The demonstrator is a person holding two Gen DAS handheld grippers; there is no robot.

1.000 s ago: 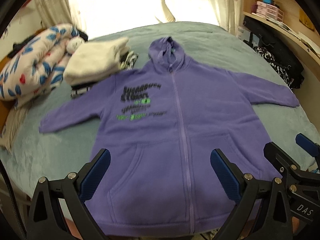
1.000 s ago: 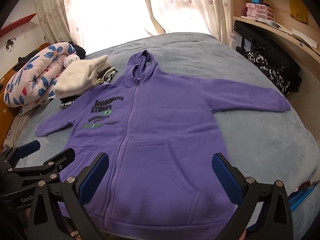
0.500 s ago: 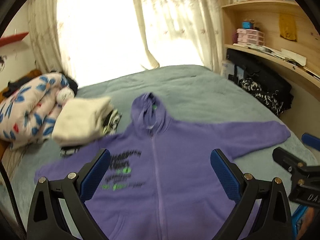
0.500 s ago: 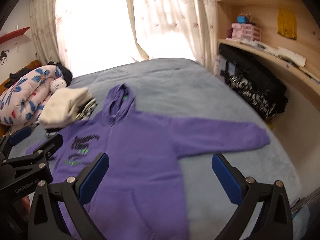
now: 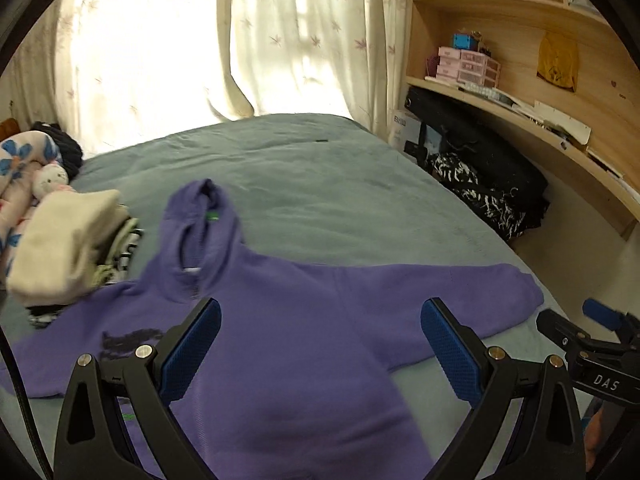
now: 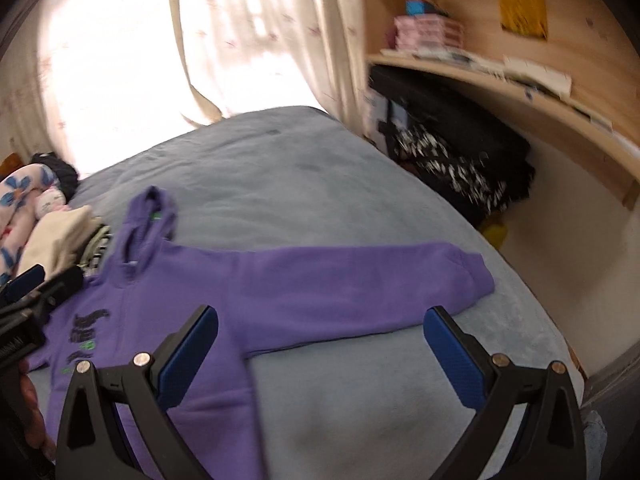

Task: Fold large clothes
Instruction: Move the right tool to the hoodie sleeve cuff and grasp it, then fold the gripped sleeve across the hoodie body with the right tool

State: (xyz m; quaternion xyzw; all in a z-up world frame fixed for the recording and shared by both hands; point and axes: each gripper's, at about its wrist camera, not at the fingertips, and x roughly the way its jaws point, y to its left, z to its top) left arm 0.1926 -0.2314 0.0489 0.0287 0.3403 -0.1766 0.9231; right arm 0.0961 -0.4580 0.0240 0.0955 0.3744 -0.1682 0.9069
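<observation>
A purple zip hoodie [image 5: 288,320] lies flat, front up, on the grey-blue bed [image 5: 320,184], hood towards the window and sleeves spread. It also shows in the right wrist view [image 6: 280,292], with its right sleeve [image 6: 380,276] stretched out. My left gripper [image 5: 320,344] is open and empty, held above the hoodie's chest. My right gripper [image 6: 320,344] is open and empty, above the sleeve's armpit area. The right gripper shows at the left view's right edge [image 5: 592,344].
A cream folded pile [image 5: 60,248] and a floral quilt [image 5: 20,168] lie at the bed's left. Black bags [image 5: 480,176] sit under wooden shelves [image 5: 520,92] on the right. Curtains [image 5: 240,40] hang behind the bed.
Both grippers have tilted up and swung right, so the hoodie's lower half has dropped out of view and the right sleeve and shelves fill more of the frames. Jaws stay open.
</observation>
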